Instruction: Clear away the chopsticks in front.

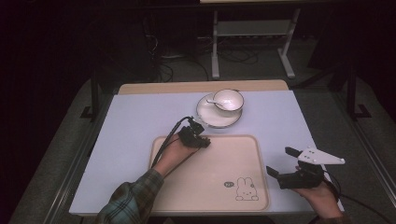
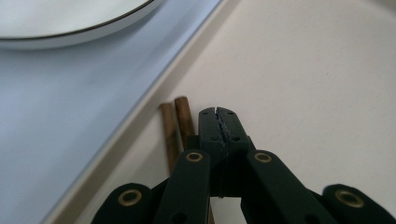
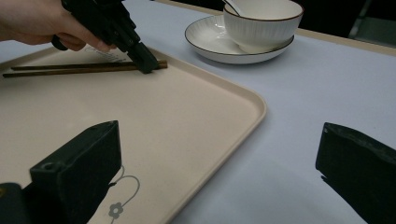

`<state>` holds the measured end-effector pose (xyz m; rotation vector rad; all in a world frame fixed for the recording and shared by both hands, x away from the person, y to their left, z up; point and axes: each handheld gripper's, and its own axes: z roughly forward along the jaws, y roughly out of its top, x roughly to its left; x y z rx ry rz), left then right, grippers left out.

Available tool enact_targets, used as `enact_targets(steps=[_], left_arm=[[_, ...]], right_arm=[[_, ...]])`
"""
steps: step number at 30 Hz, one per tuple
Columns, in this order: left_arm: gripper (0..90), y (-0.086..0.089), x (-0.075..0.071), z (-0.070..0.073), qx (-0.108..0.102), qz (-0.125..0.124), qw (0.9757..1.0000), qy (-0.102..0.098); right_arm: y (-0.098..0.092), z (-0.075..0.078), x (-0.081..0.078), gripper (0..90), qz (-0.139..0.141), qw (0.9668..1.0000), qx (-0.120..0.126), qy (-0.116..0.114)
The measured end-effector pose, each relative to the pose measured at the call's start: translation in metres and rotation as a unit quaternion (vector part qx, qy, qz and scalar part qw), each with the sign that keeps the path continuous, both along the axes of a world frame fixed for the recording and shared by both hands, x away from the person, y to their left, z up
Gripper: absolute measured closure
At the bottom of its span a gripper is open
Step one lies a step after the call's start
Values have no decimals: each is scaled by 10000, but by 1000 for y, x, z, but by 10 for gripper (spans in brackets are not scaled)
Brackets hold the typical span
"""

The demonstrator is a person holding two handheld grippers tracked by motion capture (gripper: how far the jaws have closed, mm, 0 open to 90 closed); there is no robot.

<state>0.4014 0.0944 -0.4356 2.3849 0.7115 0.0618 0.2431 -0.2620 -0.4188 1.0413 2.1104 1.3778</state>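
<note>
Chopsticks (image 3: 84, 69) lie on the tray (image 3: 196, 116), just beside the left gripper's (image 2: 218, 122) closed, seemingly empty tips; right gripper (image 3: 219, 158) waits wide open, empty.

Plaid sleeve (image 1: 133, 200), seemingly green; black jaws, brass rivets.

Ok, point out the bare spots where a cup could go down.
Bare: the tray middle, between the chopsticks along its left side and the rabbit print; also the table left of the plate. Crowded: the tray's far left corner, where the left gripper sits by the chopsticks.
</note>
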Motion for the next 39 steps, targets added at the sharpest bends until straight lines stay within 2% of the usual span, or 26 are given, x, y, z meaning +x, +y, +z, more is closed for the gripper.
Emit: enact_targets(steps=[8,11,12,21,28,39], left_arm=[[896,39,-3,-1,-125,346,9992,165],[896,59,-8,0,-74,457,9988,176],[895,59,-8,0,-74,457,9988,176],[895,94,-22,1,-17,663,9976,199],[895,109,-27,1,-39,747,9970,209],[893,123,-31,3,42,807,9966,165]], right_arm=[[1,0,0,0,4,10000,-4,3],[0,0,0,0,1,10000,-2,1],[0,0,0,0,1,10000,-2,1],[1,0,0,0,-4,10000,-8,7],[1,0,0,0,-3,10000,-13,16],[1,0,0,0,2,10000,-9,10]])
